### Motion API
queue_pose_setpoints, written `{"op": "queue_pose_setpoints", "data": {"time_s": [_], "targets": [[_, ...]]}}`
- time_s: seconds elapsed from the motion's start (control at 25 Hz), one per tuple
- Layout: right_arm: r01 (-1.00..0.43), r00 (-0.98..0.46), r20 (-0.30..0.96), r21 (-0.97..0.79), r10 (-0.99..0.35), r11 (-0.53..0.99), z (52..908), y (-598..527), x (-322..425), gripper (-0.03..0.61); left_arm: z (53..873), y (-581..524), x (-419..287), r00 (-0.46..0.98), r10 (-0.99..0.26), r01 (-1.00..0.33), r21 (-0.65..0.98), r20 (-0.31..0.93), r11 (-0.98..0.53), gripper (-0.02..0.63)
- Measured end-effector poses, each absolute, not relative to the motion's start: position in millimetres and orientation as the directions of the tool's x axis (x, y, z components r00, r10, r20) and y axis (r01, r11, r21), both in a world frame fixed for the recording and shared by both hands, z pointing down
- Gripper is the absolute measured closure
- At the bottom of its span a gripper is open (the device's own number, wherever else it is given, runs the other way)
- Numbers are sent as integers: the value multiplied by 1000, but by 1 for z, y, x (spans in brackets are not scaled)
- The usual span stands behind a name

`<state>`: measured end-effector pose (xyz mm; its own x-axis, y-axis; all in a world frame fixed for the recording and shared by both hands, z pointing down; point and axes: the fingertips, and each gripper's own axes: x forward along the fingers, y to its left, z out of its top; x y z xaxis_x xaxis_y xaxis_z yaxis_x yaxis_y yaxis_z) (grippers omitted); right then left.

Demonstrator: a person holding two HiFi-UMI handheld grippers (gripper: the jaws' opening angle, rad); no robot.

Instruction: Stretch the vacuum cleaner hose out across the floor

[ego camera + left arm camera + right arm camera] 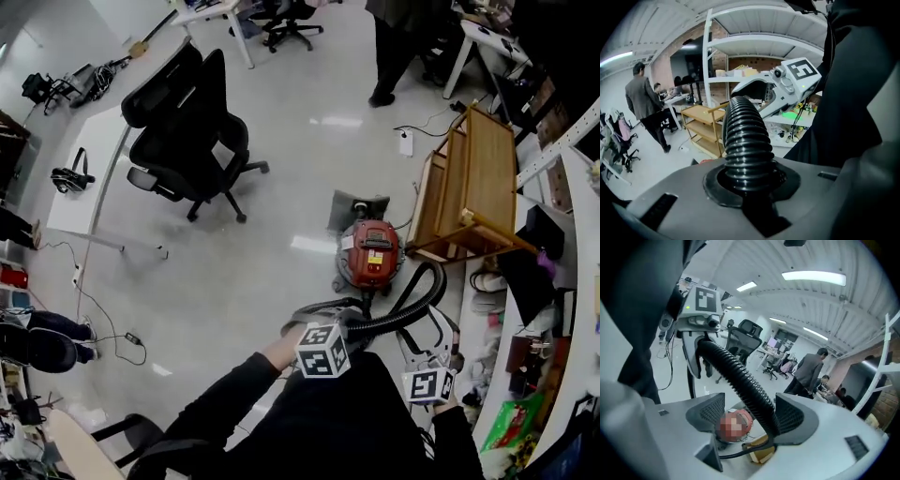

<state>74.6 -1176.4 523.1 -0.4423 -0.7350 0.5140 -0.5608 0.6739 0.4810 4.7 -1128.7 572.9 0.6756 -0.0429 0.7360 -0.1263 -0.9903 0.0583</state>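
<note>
Pale office floor (pixel 281 122), red vacuum cleaner (pixel 370 255) standing. Left claw (pixel 747 176) clamped on hose (pixel 745 140); right claw (pixel 750 416) apart, hose loose between. Suggest: close right, then draw hose straight away from vacuum cleaner, untwisted.

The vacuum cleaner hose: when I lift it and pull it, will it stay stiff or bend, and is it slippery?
Probably floppy: the ribbed black hose curves in a loop from the red vacuum cleaner. Likely not slippery, since its ridges sit clamped in the left gripper. Pulling may drag the cleaner along.
</note>
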Motion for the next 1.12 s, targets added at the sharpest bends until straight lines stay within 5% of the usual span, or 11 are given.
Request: {"op": "queue_pose_setpoints", "data": {"time_s": [0.44,0.6,0.76,0.8,0.96,1.12], "targets": [[-427,-413,646,485,-641,763,544,-1106,-7,255,569,-1032,-70,696,52,28,45,716,-999,520],[-232,-398,735,499,-550,835,565,-1067,-19,256,553,-1000,-75,685,100,118,26,722,-993,520],[-127,-359,782,499,-509,857,572,-1032,-3,405,551,-984,-66,646,91,185,-40,758,-982,518],[-147,-348,773,513,-530,846,569,-1027,7,465,553,-982,-58,639,77,189,-60,765,-980,517],[-353,-271,724,538,-634,765,554,-1015,81,474,545,-985,2,688,-117,66,-223,716,-973,507],[-565,-150,712,508,-686,650,559,-985,185,477,519,-1001,54,688,-405,-246,-332,602,-911,302]]}}
